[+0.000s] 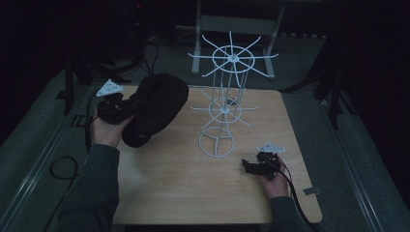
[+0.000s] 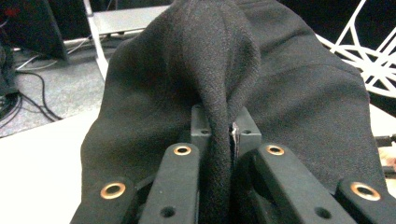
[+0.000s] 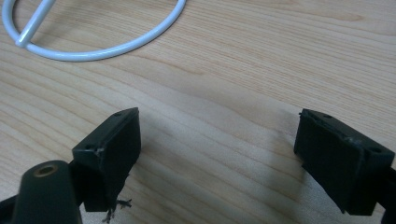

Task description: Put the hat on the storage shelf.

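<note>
- Left gripper (image 1: 115, 108) sits at the left edge of the wooden table (image 1: 169, 193), held in the person's left hand (image 1: 107, 130); its jaws are clamped tight on a fold of a black knit hat (image 1: 157, 104)
- From the left gripper view, a ridge of the dark fabric (image 2: 219, 93) runs straight down between the two closed jaws; the rest of the hat spreads wide to both sides
- From the high view, the hat bulges up and to the right of that gripper, over the table's back-left part; its lower edge looks close to the tabletop, though whether it touches is hard to tell
- Near the table's middle stands a white wire rack (image 1: 223, 96), with a round base ring and spoked wheels higher up; the hat is just to its left, apart from it
- Right gripper (image 1: 250, 166) lies low near the table's front right, in the right hand (image 1: 274, 181); its jaws stand wide apart with bare wood between them; the rack's base ring (image 3: 93, 49) curves just ahead of it
</note>
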A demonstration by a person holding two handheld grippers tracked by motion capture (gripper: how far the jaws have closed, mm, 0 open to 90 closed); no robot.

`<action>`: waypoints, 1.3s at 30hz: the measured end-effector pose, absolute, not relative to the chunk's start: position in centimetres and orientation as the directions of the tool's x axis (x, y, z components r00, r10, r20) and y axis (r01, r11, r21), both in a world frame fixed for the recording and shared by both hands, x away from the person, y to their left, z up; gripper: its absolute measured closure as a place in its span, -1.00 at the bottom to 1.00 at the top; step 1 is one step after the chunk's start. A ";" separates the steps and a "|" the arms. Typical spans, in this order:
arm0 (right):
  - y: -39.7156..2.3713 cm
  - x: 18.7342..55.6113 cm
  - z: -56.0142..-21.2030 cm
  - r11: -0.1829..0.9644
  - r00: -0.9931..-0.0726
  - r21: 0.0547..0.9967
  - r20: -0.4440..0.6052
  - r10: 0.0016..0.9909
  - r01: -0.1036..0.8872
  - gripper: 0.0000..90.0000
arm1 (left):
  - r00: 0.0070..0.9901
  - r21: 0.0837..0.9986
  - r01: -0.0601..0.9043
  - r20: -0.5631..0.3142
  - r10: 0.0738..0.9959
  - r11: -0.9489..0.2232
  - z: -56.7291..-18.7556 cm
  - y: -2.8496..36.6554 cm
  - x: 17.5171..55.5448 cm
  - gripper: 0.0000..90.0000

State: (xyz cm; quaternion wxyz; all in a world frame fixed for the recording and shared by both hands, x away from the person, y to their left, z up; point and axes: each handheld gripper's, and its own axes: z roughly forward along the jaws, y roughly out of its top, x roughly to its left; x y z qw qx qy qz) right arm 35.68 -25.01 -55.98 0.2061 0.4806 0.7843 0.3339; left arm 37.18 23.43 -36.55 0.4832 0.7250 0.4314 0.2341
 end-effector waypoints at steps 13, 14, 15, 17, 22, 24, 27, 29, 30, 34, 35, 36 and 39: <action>-25.0 35.7 -56.0 0.317 -0.455 0.722 -0.004 0.891 0.615 -0.68 | 0.548 0.927 0.352 -0.095 0.831 -0.126 -34.9 23.3 37.7 0.86; -25.0 35.7 -56.0 0.317 -0.455 0.722 -0.004 0.891 0.615 -0.68 | 0.548 0.928 0.351 -0.095 0.831 -0.125 -34.8 23.2 37.7 0.86; -25.0 35.7 -56.0 0.316 -0.454 0.722 -0.003 0.891 0.615 -0.68 | 0.549 0.929 0.349 -0.097 0.830 -0.123 -34.7 23.2 37.8 0.86; -25.0 35.7 -56.0 0.316 -0.454 0.722 -0.003 0.891 0.615 -0.68 | 0.548 0.931 0.344 -0.097 0.831 -0.118 -34.5 23.2 37.8 0.86; -25.0 35.7 -56.0 0.317 -0.454 0.722 -0.004 0.891 0.615 -0.68 | 0.550 0.936 0.333 -0.096 0.829 -0.113 -33.8 23.1 37.8 0.86; -25.0 35.7 -56.0 0.318 -0.455 0.722 -0.005 0.891 0.614 -0.68 | 0.551 0.938 0.329 -0.098 0.829 -0.108 -33.5 23.2 37.8 0.86; -25.0 35.7 -56.0 0.318 -0.454 0.722 -0.005 0.891 0.614 -0.68 | 0.550 0.941 0.323 -0.095 0.830 -0.106 -33.2 23.2 37.7 0.86; -25.0 35.7 -56.0 0.317 -0.454 0.723 -0.005 0.891 0.614 -0.68 | 0.552 0.942 0.318 -0.095 0.829 -0.103 -32.9 23.2 37.7 0.86; -25.0 35.7 -56.0 0.317 -0.454 0.722 -0.004 0.891 0.615 -0.68 | 0.553 0.943 0.316 -0.096 0.828 -0.101 -32.8 23.2 37.7 0.86; -25.0 35.7 -56.0 0.317 -0.454 0.722 -0.004 0.891 0.615 -0.68 | 0.559 0.949 0.305 -0.107 0.822 -0.084 -32.5 23.2 37.7 0.86; -25.0 35.7 -56.0 0.317 -0.454 0.722 -0.004 0.891 0.615 -0.68 | 0.562 0.950 0.303 -0.113 0.819 -0.078 -32.4 23.2 37.7 0.86; -25.0 35.7 -56.0 0.317 -0.454 0.722 -0.004 0.891 0.615 -0.68 | 0.564 0.951 0.301 -0.117 0.817 -0.072 -32.3 23.2 37.7 0.86; -25.0 35.7 -56.0 0.317 -0.454 0.722 -0.004 0.891 0.615 -0.68 | 0.571 0.953 0.298 -0.128 0.811 -0.060 -32.2 23.2 37.7 0.86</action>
